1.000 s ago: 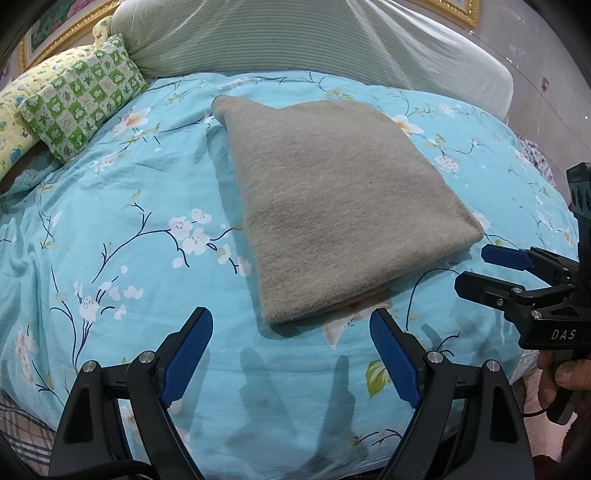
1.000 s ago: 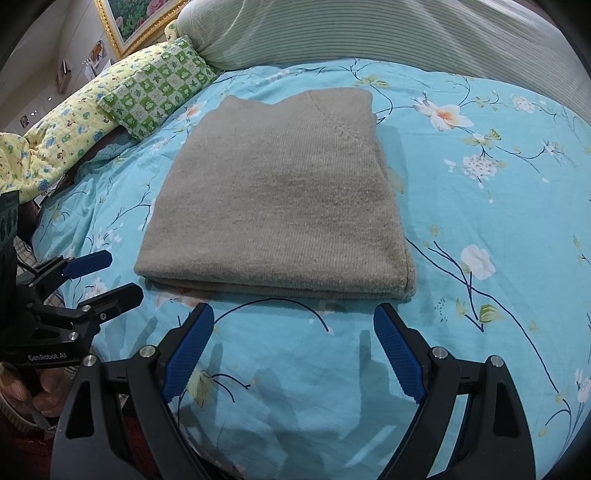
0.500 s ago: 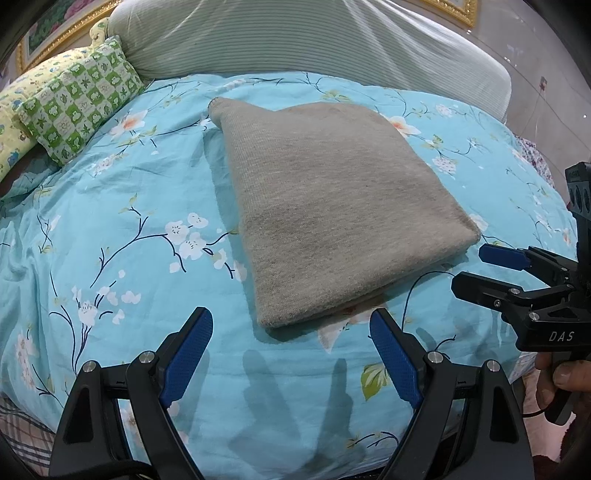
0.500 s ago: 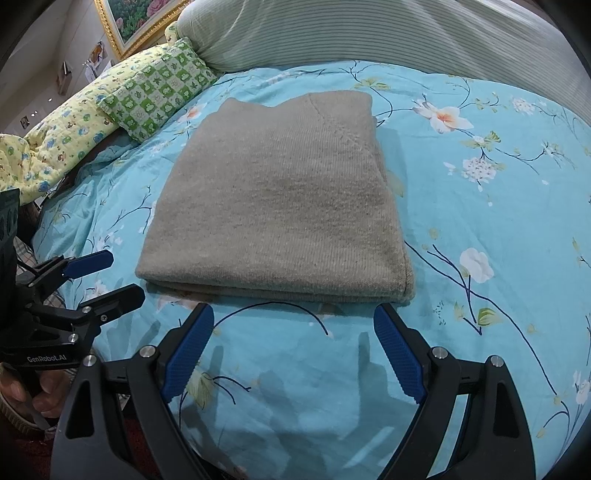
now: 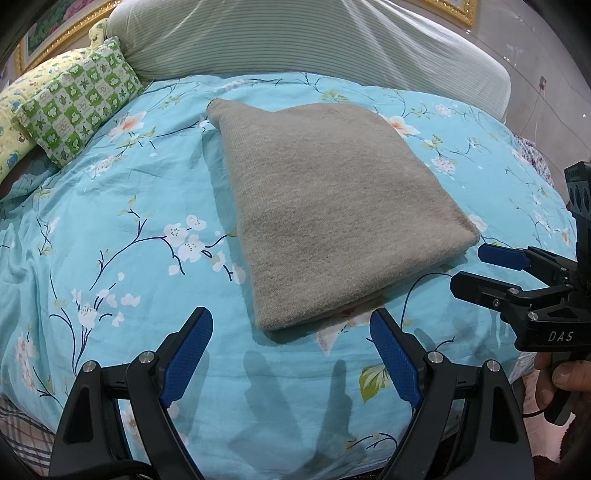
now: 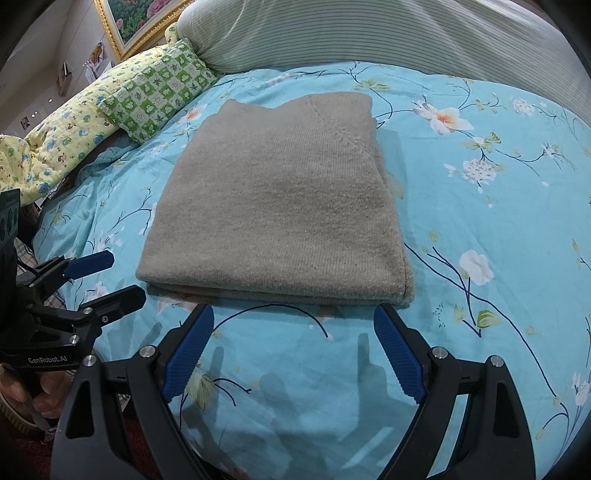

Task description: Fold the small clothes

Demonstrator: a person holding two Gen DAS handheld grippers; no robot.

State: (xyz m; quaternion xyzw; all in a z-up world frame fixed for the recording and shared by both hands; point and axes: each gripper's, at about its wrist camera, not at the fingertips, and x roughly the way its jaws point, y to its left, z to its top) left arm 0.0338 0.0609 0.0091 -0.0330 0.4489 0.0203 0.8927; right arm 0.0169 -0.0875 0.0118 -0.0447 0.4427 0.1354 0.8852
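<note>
A grey knitted garment (image 5: 332, 206) lies folded into a flat rectangle on the blue floral bedspread (image 5: 122, 229); it also shows in the right wrist view (image 6: 280, 214). My left gripper (image 5: 291, 332) is open and empty, hovering just short of the garment's near left corner. My right gripper (image 6: 293, 332) is open and empty, just short of the garment's near folded edge. Each gripper shows in the other's view: the right one (image 5: 469, 269) at the garment's right corner, the left one (image 6: 118, 277) at its left corner.
A green checked pillow (image 5: 77, 110) and a yellow patterned pillow (image 6: 62, 140) lie at the far left. A long striped bolster (image 5: 295, 40) runs along the head of the bed. A gold picture frame (image 6: 129, 26) hangs behind. The bed edge is below the grippers.
Both grippers have stayed open and nearly still; the view has drifted only slightly toward the garment. The garment has not moved.
</note>
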